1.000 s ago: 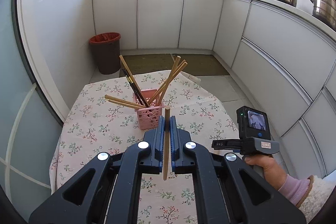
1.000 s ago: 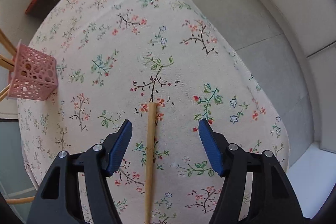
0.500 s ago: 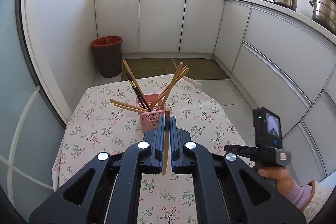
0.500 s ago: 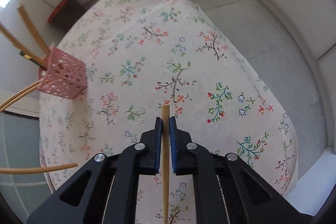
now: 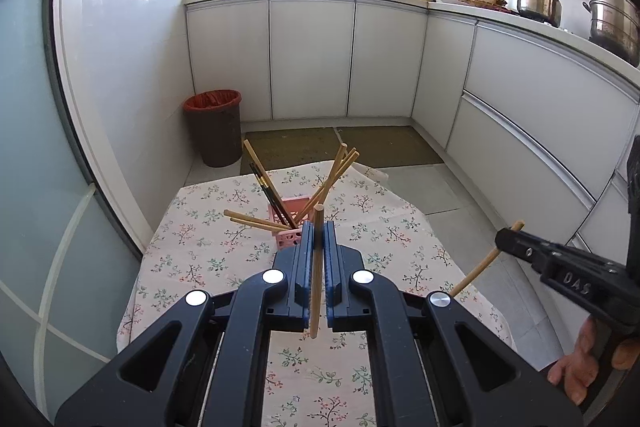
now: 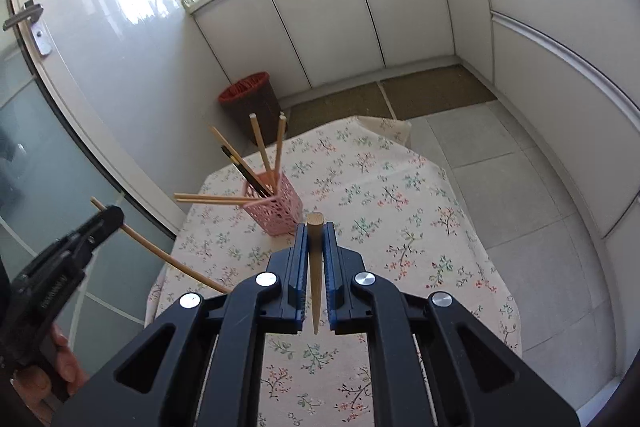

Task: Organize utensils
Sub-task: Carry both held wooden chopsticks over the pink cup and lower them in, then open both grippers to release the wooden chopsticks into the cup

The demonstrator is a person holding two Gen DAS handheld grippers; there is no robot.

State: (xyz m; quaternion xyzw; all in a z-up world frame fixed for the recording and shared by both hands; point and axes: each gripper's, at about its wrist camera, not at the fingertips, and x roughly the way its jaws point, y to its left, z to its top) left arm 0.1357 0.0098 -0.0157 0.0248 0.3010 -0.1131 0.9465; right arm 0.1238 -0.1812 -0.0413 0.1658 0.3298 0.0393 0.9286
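Observation:
A pink lattice holder [image 6: 276,207] stands on the floral tablecloth [image 6: 380,195] with several chopsticks leaning out of it; it also shows in the left wrist view [image 5: 289,217]. My left gripper [image 5: 318,227] is shut on a wooden chopstick [image 5: 317,267], held above the table just short of the holder. My right gripper [image 6: 315,227] is shut on another wooden chopstick [image 6: 315,267], raised above the table to the right of the holder. Each gripper shows in the other's view, the right gripper [image 5: 506,241] and the left gripper [image 6: 108,217].
A brown bin with a red liner [image 5: 214,131] stands on the floor beyond the table by the wall. White cabinets [image 5: 312,55] run along the back and right. A glass door [image 6: 48,147] lies to the left. Tiled floor [image 6: 500,147] lies right of the table.
My right gripper closed on the chopstick that lay on the cloth and lifted it up, tilting to face the holder. My left gripper rose a little with its chopstick.

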